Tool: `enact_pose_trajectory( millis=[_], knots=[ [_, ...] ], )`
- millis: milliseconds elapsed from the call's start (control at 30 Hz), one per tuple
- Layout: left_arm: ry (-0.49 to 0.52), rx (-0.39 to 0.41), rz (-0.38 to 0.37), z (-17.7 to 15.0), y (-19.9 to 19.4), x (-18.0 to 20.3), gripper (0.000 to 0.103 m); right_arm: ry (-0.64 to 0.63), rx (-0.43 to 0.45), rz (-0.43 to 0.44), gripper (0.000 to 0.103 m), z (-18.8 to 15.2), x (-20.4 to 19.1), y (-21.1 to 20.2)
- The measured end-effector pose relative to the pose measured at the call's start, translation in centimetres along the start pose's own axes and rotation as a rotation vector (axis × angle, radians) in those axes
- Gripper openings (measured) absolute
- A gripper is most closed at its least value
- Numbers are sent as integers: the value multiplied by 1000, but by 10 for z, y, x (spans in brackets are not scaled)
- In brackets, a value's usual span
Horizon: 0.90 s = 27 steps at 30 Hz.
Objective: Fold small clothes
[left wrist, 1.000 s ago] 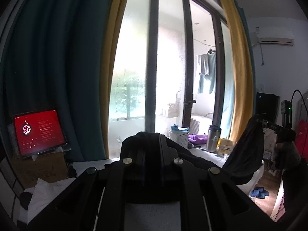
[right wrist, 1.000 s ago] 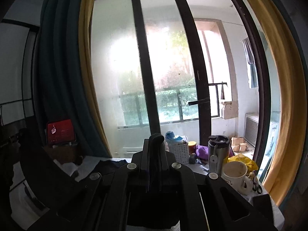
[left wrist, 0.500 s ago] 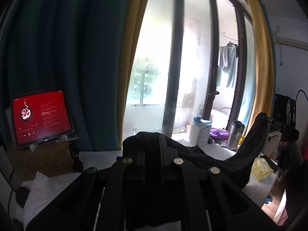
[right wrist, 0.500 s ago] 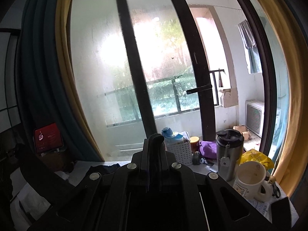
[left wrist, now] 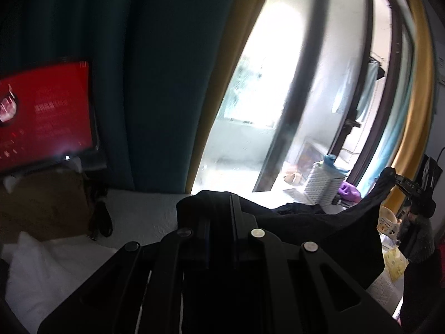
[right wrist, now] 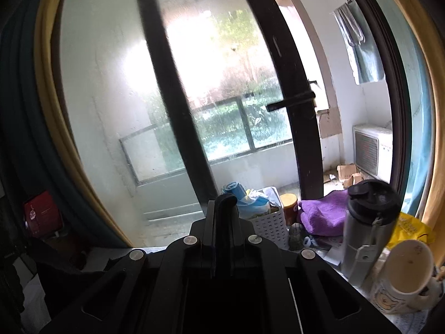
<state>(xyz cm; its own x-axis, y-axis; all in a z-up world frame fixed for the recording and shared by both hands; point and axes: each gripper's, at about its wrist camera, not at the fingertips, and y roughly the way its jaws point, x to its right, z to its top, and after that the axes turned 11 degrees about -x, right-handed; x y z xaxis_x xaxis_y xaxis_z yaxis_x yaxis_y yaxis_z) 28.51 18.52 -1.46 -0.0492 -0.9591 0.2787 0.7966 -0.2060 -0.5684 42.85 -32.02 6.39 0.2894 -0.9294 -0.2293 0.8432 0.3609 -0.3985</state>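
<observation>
Left gripper (left wrist: 221,208): jaws pressed together on a bunched corner of the small black cloth garment (left wrist: 314,222), fabric piled over and around the tips

Right gripper (right wrist: 222,208): jaws pressed together too, a dark fold of the same garment standing up between them; same gripper seen from the left wrist view off to the right and further out, pinching the opposite corner

Garment slung between the two grips, long axis running from the left gripper out to the right, sagging in the middle, lower edge hanging toward the white textured cloth-covered table top (left wrist: 144,211) just below and ahead of the left gripper

Neither hand clearly nearer the garment: each holds one end

Ahead of the right gripper, well apart from the cloth: white woven plastic basket (right wrist: 271,222), steel flask with black lid (right wrist: 367,228), cream mug (right wrist: 406,275)

Judged next: lowering both ends together onto the bare table stretch, keeping the span taut along that left-to-right line; slack middle likely to crumple first
</observation>
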Motion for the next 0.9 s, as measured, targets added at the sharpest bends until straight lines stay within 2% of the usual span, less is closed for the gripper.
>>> enact_pose_trajectory(
  millis=[300, 567, 667, 767, 800, 867, 900],
  knots=[
    [-110, -122, -23, 9, 85, -36, 10, 65, -104, -31, 6, -7, 18, 95],
    [-142, -201, 10, 11, 145, -50, 11, 69, -216, -95, 6, -18, 28, 155],
    [-168, -219, 9, 12, 159, -60, 11, 45, -260, -119, 7, -22, 25, 170],
    [-193, -225, -11, 16, 161, -65, 12, 7, -246, -165, 9, -26, 20, 167],
    [-207, -223, -23, 17, 159, -67, 12, 1, -234, -177, 19, -26, 20, 164],
    [-232, -208, -32, 20, 155, -71, 13, 8, -214, -196, 79, -24, 24, 155],
    [-238, -202, -38, 21, 152, -72, 14, 17, -203, -198, 103, -23, 27, 149]
  ],
)
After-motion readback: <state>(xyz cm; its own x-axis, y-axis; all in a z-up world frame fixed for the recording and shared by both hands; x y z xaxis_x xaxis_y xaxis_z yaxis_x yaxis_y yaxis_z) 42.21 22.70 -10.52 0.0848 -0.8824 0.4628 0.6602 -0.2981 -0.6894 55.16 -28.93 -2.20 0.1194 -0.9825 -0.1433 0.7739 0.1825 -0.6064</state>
